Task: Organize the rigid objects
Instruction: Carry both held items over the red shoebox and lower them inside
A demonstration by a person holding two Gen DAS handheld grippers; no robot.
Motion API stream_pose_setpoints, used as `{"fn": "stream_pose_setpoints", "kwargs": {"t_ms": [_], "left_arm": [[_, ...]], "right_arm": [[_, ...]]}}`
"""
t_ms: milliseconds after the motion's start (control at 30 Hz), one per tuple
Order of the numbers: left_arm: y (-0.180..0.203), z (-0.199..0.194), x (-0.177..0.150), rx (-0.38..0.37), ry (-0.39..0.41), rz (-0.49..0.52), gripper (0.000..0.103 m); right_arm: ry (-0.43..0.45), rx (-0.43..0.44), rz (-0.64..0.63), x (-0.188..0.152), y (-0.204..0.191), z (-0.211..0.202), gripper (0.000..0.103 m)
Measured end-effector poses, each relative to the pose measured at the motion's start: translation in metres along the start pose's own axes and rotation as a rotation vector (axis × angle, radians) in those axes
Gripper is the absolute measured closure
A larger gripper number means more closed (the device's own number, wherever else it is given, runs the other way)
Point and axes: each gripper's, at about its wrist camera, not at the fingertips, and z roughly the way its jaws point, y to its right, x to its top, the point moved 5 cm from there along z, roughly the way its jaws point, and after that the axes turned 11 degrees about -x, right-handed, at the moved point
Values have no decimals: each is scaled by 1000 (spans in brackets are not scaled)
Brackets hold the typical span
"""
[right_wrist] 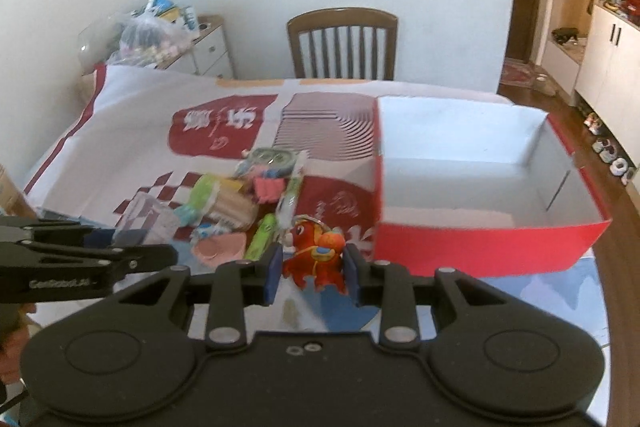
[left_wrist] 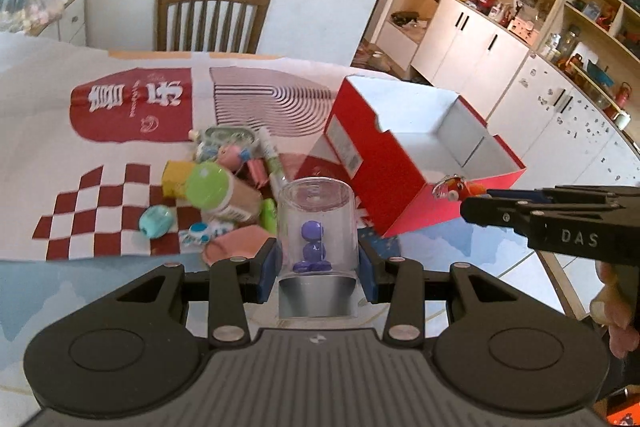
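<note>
My left gripper (left_wrist: 318,259) is shut on a clear plastic case with a purple figure inside (left_wrist: 316,227), held above the table's near edge. My right gripper (right_wrist: 311,269) is shut on a red horse keychain toy (right_wrist: 318,255), just in front of the red box (right_wrist: 480,243). In the left wrist view the right gripper (left_wrist: 472,197) holds that toy (left_wrist: 454,189) at the box's near wall. The open red cardboard box (left_wrist: 400,179) with a white inside holds nothing. A pile of small objects (left_wrist: 216,187) lies left of the box, also in the right wrist view (right_wrist: 248,203).
A printed red and white cloth (left_wrist: 132,107) covers the table. A wooden chair (right_wrist: 342,43) stands at the far side. Shelves and cabinets (left_wrist: 520,27) line the right wall. A bag of goods (right_wrist: 152,35) sits on a side cabinet at the far left.
</note>
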Motion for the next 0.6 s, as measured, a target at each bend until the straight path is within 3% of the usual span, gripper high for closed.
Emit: {"fn": "stream_pose_setpoints", "kwargs": {"t_ms": [300, 600], "left_arm": [[25, 18, 33, -35, -4, 33, 62], [66, 68, 71, -17, -24, 77, 62]], "right_arm": [[31, -52, 26, 22, 41, 7, 72], [24, -48, 41, 35, 97, 31, 72]]}}
